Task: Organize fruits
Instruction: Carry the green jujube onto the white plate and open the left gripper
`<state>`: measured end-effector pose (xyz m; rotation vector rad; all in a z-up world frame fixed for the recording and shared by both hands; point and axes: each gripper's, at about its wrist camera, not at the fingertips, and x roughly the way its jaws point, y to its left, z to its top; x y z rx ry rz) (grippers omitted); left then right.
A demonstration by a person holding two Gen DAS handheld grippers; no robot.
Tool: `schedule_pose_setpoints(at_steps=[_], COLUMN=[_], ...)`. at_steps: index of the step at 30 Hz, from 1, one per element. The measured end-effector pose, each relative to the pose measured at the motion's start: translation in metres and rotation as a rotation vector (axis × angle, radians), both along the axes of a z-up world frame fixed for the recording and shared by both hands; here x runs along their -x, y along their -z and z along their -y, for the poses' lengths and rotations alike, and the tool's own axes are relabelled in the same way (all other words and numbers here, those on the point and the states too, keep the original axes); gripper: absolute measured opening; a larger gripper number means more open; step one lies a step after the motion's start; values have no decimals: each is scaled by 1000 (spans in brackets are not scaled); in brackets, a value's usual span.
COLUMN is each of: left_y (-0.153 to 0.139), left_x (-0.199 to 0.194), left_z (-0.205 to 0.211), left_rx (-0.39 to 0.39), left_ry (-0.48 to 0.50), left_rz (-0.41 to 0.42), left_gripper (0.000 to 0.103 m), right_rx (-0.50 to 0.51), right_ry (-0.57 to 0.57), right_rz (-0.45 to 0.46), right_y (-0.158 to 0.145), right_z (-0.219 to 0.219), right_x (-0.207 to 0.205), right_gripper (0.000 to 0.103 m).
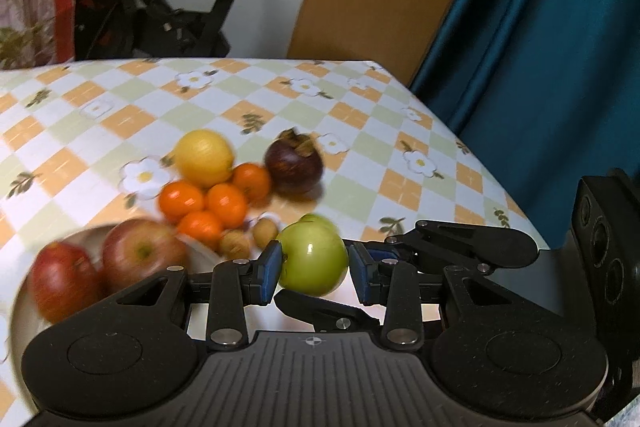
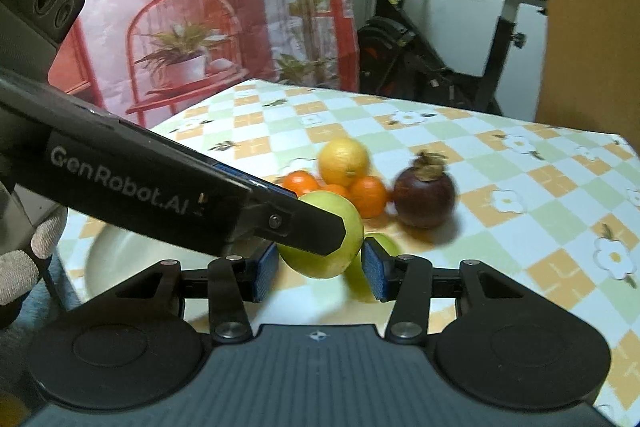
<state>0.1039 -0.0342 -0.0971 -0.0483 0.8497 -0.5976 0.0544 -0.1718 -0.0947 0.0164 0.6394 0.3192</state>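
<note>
1. The white plate point(image 1: 200, 251) sits at the left edge of the left wrist view. It is smooth and shallow, and holds two red apples point(image 1: 142, 255) that are firm, waxy-skinned and touch each other.
2. Just beside the plate on the checked tablecloth point(image 1: 360, 115), four tangerines point(image 1: 226, 205) huddle against a lemon point(image 1: 204, 157). Their rinds are pebbled and give slightly, so they should be taken across the widest part with light pressure.
3. Two small brown fruits point(image 1: 236, 243) with rough shells lie near the cluster. They are judged light and prone to roll.
4. The green apple point(image 1: 312, 261) is clear of the cloth.
   - The left gripper point(image 1: 315, 269) is clenched on its flanks with both blue pads.
   - The right gripper point(image 2: 320, 273) also appears closed on it, from another angle.
   - The fruit is judged dense and hard, with a glossy, slippery skin that bruises under excess force.
   - The equator is the correct hold, because pads set higher or lower would slide off the curve.
5. A second green fruit point(image 1: 318, 219) rests on the cloth directly beyond the held apple and is partly hidden.
6. The mangosteen point(image 1: 294, 161) stands apart to the right. It is dark and thick-rinded with a dry, brittle calyx on top, so it should be gripped by the body and never by the calyx.
</note>
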Motion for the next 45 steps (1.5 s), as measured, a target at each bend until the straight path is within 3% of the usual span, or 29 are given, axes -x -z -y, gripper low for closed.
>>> schedule_pose_setpoints(at_steps=[11, 16, 22, 32, 45], left_y=[-1, 8, 17, 24, 29], left_x=[12, 14, 15, 16, 8], left_z=[-70, -94, -122, -143, -153], left_rx=[26, 15, 24, 15, 8], left_ry=[-146, -217, -286, -380, -436], left_rz=[-45, -58, -91, -82, -64], left_gripper=[39, 39, 39, 40, 39], right_rx=[-13, -66, -23, 8, -6], right_ry=[-158, -209, -279, -361, -368], right_rz=[-58, -101, -144, -180, -171], right_y=[2, 14, 23, 33, 40], right_z=[-60, -84, -115, -148, -158], right_x=[-19, -32, -44, -62, -76], right_gripper=[49, 49, 49, 49, 49])
